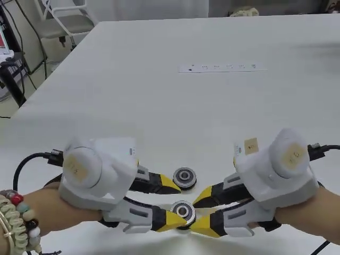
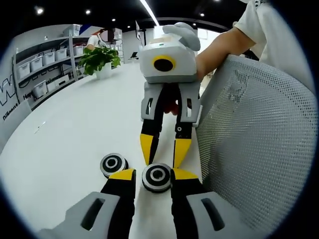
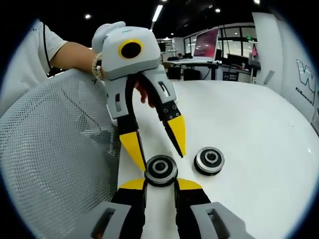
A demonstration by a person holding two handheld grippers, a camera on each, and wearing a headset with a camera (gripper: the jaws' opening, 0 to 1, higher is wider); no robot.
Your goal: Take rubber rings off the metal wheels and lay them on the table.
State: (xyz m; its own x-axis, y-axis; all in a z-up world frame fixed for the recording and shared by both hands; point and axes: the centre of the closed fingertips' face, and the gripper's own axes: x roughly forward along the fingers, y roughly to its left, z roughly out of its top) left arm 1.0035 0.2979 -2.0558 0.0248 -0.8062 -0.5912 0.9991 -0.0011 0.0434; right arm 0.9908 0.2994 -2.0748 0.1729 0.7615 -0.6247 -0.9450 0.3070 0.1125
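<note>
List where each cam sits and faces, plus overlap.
Head view: headset, looking forward and down at the table; left gripper, right gripper and hands show.
Left gripper view: rides the left gripper, looks along its jaws at the right gripper; the person's arm shows.
Right gripper view: rides the right gripper, faces the left gripper; a braceleted wrist shows.
Shared: all three see the near wheel between the grippers and the second wheel.

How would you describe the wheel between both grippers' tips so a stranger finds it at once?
On the table, at the near edge, two metal wheels lie between the left gripper and right gripper. It is the nearer wheel, hemmed by four yellow tips; the farther wheel lies outside them.
</note>
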